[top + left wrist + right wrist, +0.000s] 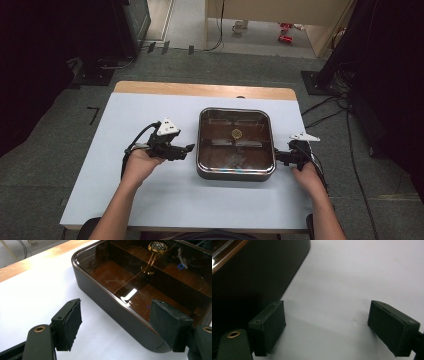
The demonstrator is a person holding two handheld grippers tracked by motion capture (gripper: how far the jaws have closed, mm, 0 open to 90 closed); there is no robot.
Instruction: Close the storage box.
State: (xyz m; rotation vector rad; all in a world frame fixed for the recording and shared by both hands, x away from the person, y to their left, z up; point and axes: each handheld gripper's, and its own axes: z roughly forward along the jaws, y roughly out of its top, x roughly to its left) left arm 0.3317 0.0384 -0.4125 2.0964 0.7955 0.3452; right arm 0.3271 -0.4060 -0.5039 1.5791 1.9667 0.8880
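I had the dark lidded box (235, 144) sitting a little right of the middle of the white tabletop (100, 190), nearer the front edge than the wooden far edge. My left gripper (189, 148) waited just off the box's left wall, its tongs apart and empty. My right gripper (276, 157) stood at the box's right wall near the front corner, its tongs also apart with bare tabletop between them.

My worry was the glossy, see-through lid (140, 275). If I closed either pair of tongs on the rounded wall rather than at the rim, I judged the pads would slip and shove the box across the tabletop instead of gripping it. With one gripper pushing harder than the other, the box could skid toward the front edge or twist. A lift from one side alone would likely tilt the lid and jam it.

The left gripper view gave me the dividers inside the box and a small gold knob (157, 246) on the lid. The right gripper view gave little beyond the dark wall (249, 277) close by its left pad. The high view alone showed both grippers flanking the box.
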